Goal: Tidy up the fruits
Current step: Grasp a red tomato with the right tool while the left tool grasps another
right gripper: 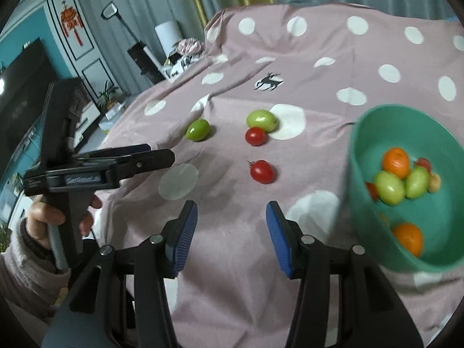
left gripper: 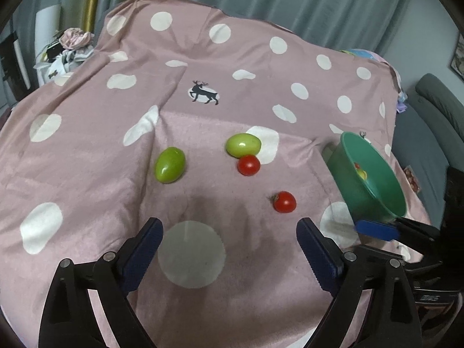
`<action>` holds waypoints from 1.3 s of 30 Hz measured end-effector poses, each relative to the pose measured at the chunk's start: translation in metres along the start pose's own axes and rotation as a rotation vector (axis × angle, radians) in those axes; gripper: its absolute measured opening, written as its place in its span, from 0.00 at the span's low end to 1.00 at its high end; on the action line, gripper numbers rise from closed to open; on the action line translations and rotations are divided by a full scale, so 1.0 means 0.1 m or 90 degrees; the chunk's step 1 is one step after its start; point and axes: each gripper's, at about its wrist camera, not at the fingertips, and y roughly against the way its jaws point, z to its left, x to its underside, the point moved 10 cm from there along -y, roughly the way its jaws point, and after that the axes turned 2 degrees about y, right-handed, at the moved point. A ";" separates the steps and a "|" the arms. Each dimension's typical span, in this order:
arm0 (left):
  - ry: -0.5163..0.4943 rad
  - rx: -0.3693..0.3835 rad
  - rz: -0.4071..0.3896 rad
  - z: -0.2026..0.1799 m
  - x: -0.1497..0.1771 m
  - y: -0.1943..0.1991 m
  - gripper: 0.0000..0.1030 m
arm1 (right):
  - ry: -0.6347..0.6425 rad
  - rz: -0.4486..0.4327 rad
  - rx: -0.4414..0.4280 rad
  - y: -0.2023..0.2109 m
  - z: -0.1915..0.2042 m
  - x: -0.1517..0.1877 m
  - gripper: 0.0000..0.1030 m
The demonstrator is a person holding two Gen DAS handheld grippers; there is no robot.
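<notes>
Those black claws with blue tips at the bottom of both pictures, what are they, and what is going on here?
They are hand-held grippers, one in each of a person's hands; no robot is involved. Each carries a camera looking out along its two fingers. One picture comes from the left gripper, the other from the right gripper, which also shows the left hand holding its tool. Both grippers are open and hold nothing. On the pink dotted cloth lie two green fruits and two small red tomatoes. To the right, a green bowl appears tilted and already contains oranges and more green and red fruit. The job is gathering the fruit.
</notes>
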 end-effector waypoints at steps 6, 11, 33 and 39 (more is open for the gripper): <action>-0.007 0.022 0.004 -0.01 -0.07 -0.11 0.91 | 0.015 0.044 0.041 -0.39 -0.11 -0.15 0.48; -0.061 0.025 0.010 -0.12 -0.18 -0.20 0.92 | 0.017 0.083 0.067 -0.63 -0.25 -0.19 0.47; -0.111 0.006 0.038 -0.22 -0.38 -0.68 0.95 | 0.053 0.138 0.078 -1.01 -0.40 -0.22 0.28; -0.122 -0.012 0.049 -0.33 -0.44 -0.86 0.95 | 0.008 0.092 0.030 -0.73 -0.34 -0.16 0.28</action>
